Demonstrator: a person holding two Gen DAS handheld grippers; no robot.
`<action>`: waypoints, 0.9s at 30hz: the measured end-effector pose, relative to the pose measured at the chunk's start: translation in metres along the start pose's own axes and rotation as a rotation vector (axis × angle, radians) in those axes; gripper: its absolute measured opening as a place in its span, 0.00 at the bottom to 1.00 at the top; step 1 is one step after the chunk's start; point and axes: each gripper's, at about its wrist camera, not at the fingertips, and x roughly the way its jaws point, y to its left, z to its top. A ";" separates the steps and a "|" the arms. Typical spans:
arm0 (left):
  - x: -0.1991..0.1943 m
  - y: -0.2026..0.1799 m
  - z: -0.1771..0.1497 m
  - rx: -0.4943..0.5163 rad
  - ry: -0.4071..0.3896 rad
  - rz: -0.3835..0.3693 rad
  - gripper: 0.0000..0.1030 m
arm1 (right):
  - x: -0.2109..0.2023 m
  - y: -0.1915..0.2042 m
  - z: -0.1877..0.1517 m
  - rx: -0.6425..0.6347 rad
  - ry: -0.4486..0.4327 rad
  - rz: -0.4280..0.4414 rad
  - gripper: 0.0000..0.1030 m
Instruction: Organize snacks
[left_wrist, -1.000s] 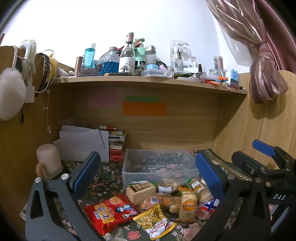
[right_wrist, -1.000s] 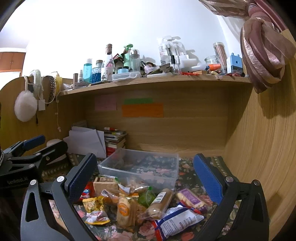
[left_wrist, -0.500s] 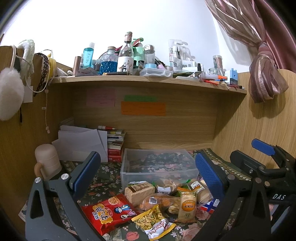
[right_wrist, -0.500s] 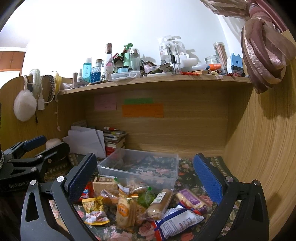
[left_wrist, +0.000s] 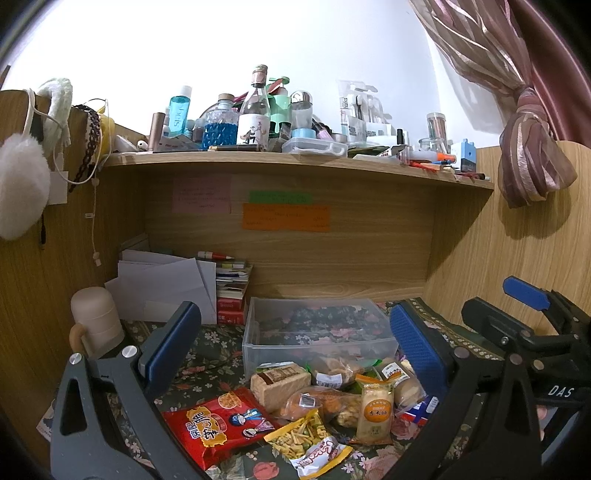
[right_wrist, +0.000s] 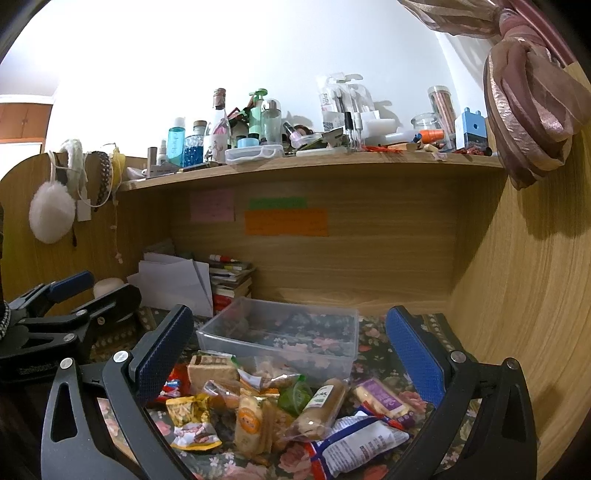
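On the floral tablecloth (left_wrist: 207, 362), the clear plastic bin (left_wrist: 317, 332) sat empty behind the heap of wrapped snacks (left_wrist: 332, 391). Both the left gripper (left_wrist: 295, 347) and right gripper (right_wrist: 288, 350) hovered wide open, holding nothing, above the red crisp packet (left_wrist: 218, 424).

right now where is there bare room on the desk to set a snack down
Free: inside the clear plastic bin, which holds nothing, and the floral cloth between the bin and the beige lidded cup. Crowded: the snack pile in front of the bin, from the red chip bag rightwards.
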 end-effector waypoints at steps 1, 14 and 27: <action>0.000 0.000 0.000 -0.001 0.000 -0.002 1.00 | 0.000 0.000 0.000 -0.002 0.000 0.000 1.00; -0.004 0.001 0.001 0.001 -0.016 -0.011 1.00 | 0.002 0.001 0.000 0.001 0.006 0.009 1.00; 0.009 0.011 -0.009 -0.006 0.032 -0.018 0.90 | 0.013 -0.009 -0.008 0.017 0.061 0.028 0.99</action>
